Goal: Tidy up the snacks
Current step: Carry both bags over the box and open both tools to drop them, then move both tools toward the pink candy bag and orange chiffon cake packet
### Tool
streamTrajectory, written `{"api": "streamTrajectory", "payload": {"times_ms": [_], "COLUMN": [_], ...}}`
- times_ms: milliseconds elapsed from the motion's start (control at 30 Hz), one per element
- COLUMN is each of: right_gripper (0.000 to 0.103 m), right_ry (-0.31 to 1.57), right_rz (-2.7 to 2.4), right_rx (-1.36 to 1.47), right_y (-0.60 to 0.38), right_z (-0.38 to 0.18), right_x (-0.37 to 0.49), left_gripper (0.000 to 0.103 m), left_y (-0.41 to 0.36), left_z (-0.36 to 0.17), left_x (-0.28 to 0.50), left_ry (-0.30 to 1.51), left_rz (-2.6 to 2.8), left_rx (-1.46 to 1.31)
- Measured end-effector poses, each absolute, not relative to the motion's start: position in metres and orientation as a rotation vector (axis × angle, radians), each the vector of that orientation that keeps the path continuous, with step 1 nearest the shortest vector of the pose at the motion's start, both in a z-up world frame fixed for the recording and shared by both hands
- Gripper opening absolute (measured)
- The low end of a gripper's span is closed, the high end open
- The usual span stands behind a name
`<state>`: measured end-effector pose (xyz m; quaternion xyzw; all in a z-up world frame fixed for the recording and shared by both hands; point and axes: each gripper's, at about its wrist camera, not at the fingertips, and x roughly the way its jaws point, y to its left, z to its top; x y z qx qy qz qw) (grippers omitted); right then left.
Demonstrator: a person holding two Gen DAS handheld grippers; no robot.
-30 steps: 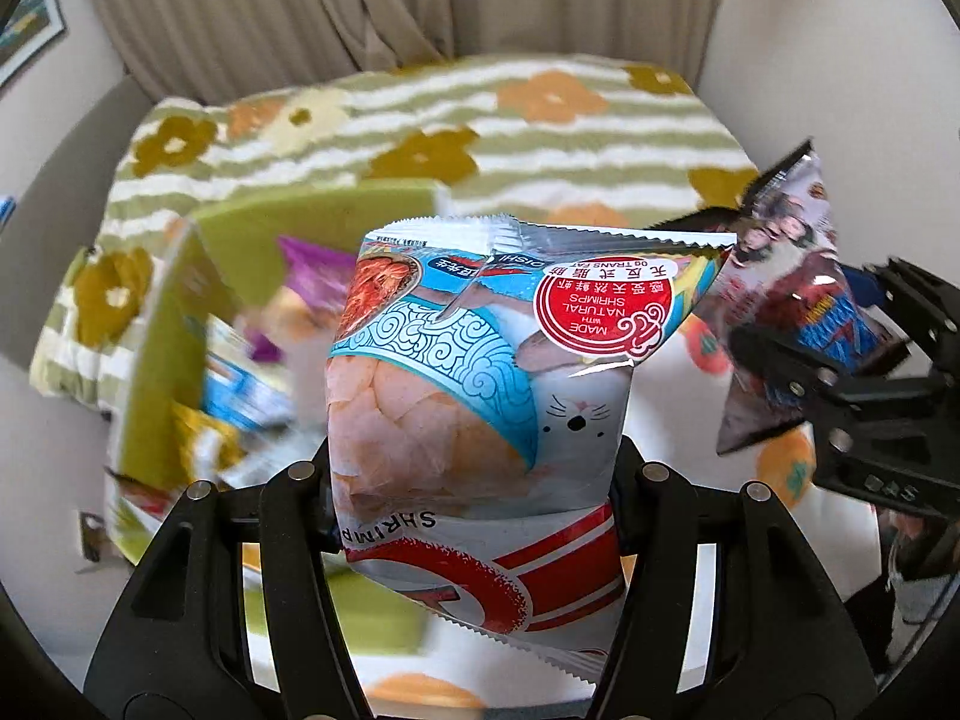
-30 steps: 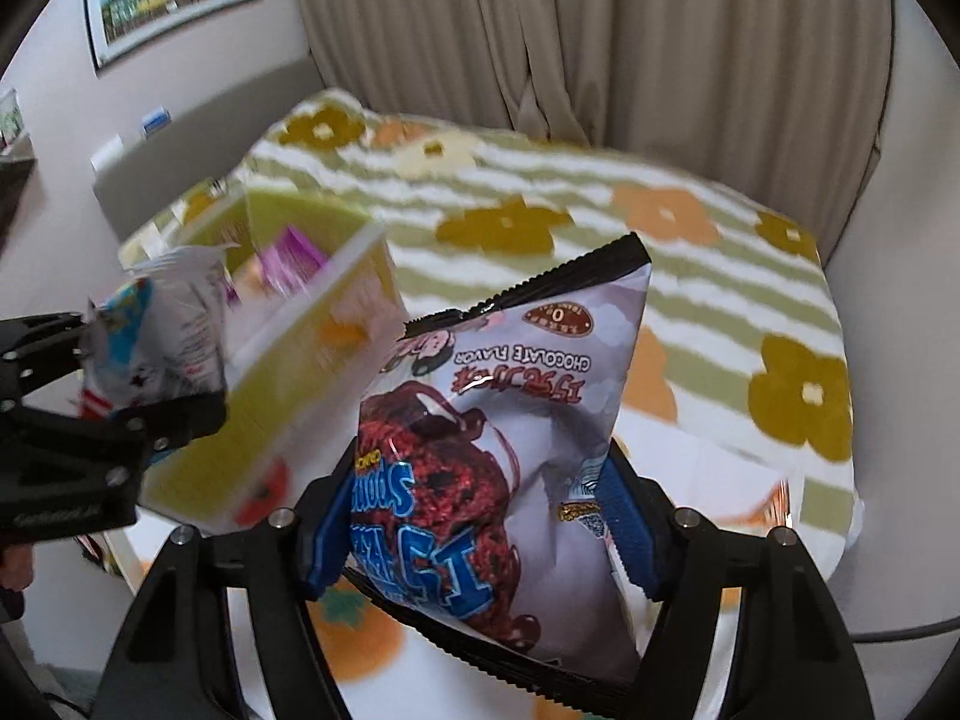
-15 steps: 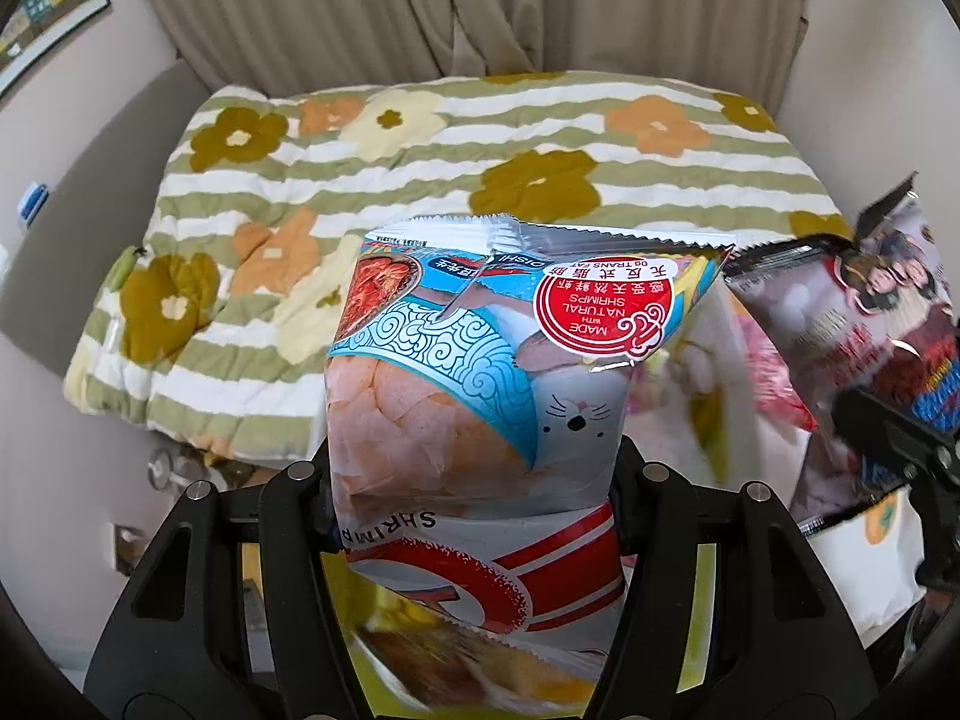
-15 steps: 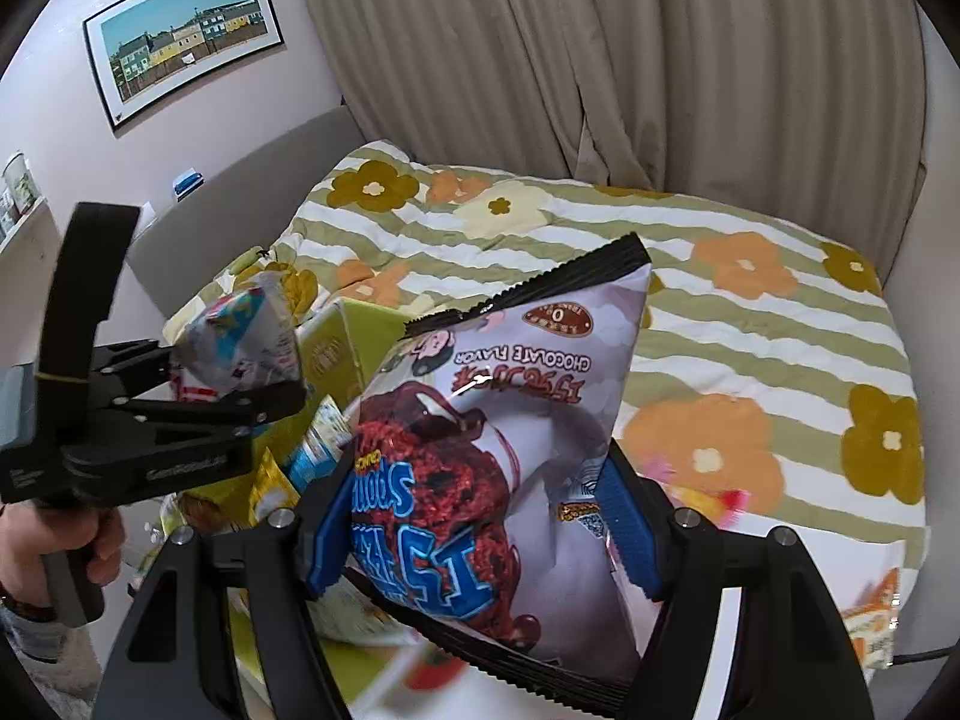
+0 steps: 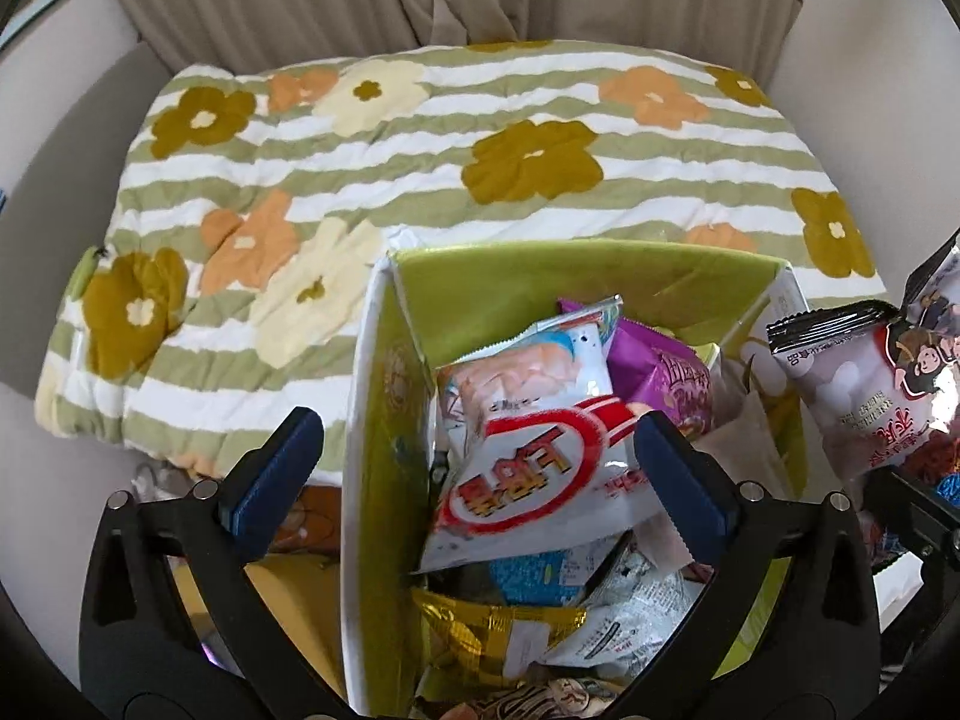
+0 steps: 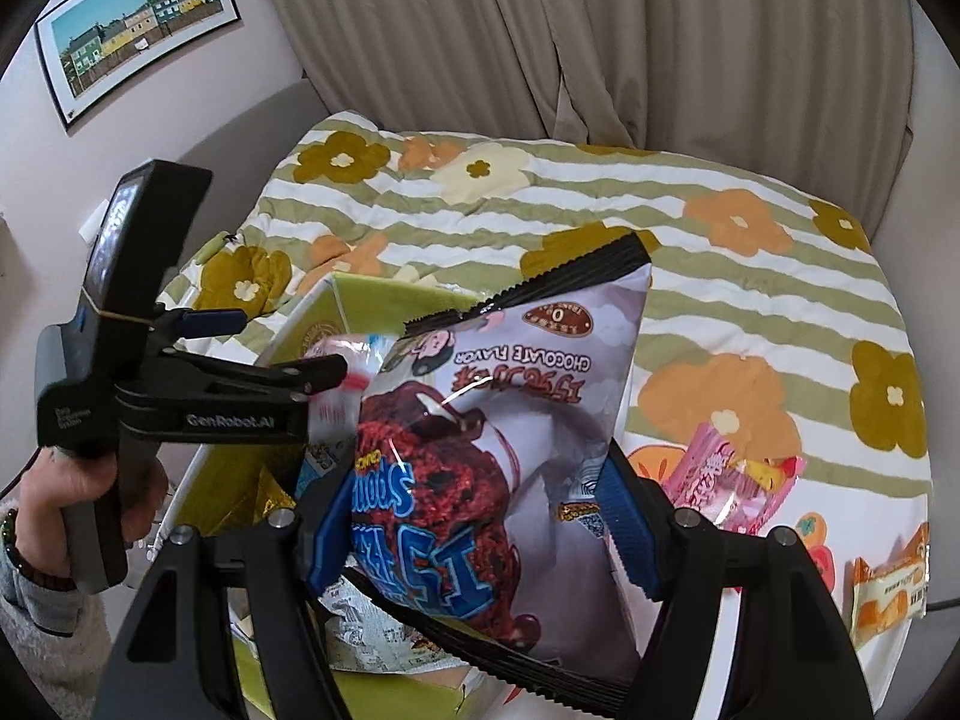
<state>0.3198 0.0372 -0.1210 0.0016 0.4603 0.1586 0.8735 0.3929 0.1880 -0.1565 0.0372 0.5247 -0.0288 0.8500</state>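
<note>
A green-lined storage box (image 5: pixel 540 282) stands below my left gripper (image 5: pixel 480 462), which is open over it. The shrimp chips bag (image 5: pixel 528 468) lies loose on top of several snack packets inside the box. My right gripper (image 6: pixel 480 516) is shut on a chocolate snack bag (image 6: pixel 510 420) with a black top edge, held just right of the box (image 6: pixel 360 294). That bag also shows at the right edge of the left wrist view (image 5: pixel 888 384). The left gripper (image 6: pixel 270 354) shows side-on in the right wrist view, above the box.
A bed with a green-striped flower quilt (image 5: pixel 420 138) lies behind the box. A pink snack packet (image 6: pixel 726 480) and an orange packet (image 6: pixel 888 594) lie on a flower-printed surface to the right. Curtains (image 6: pixel 600 30) hang behind, and a framed picture (image 6: pixel 132 18) is on the left wall.
My left gripper has opened and let go of the shrimp chips bag, which now lies in the box. The right gripper has moved closer to the box with its bag.
</note>
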Motion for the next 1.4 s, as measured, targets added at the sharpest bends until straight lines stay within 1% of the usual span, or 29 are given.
{"api": "streamTrajectory", "payload": {"times_ms": [367, 667, 700, 767, 800, 833, 1100, 1400], "right_gripper": [0.068, 0.069, 0.071, 0.082, 0.099, 0.103, 0.103, 0.103], "right_ry": [0.989, 1.068, 1.072, 1.072, 1.065, 1.046, 1.025, 0.996], "right_rz": [0.416, 0.464, 0.473, 0.481, 0.484, 0.484, 0.449, 0.431], "right_rx": [0.000, 0.004, 0.020, 0.037, 0.043, 0.043, 0.024, 0.029], "right_y": [0.044, 0.066, 0.069, 0.072, 0.072, 0.072, 0.067, 0.059], "right_z": [-0.124, -0.145, -0.147, -0.150, -0.150, -0.149, -0.147, -0.133], "right_x": [0.314, 0.301, 0.300, 0.298, 0.297, 0.294, 0.278, 0.260], "left_gripper": [0.103, 0.103, 0.103, 0.103, 0.103, 0.103, 0.103, 0.103], "left_y": [0.212, 0.226, 0.227, 0.228, 0.229, 0.228, 0.226, 0.211], "left_z": [-0.135, -0.131, -0.130, -0.130, -0.130, -0.130, -0.140, -0.124], "left_x": [0.350, 0.326, 0.325, 0.323, 0.322, 0.320, 0.312, 0.297], "left_ry": [1.089, 1.076, 1.073, 1.071, 1.071, 1.070, 1.085, 1.046], "left_rz": [0.029, 0.044, 0.048, 0.049, 0.048, 0.048, 0.032, 0.029], "left_rx": [-0.017, -0.032, -0.029, -0.022, -0.019, -0.017, -0.001, 0.032]}}
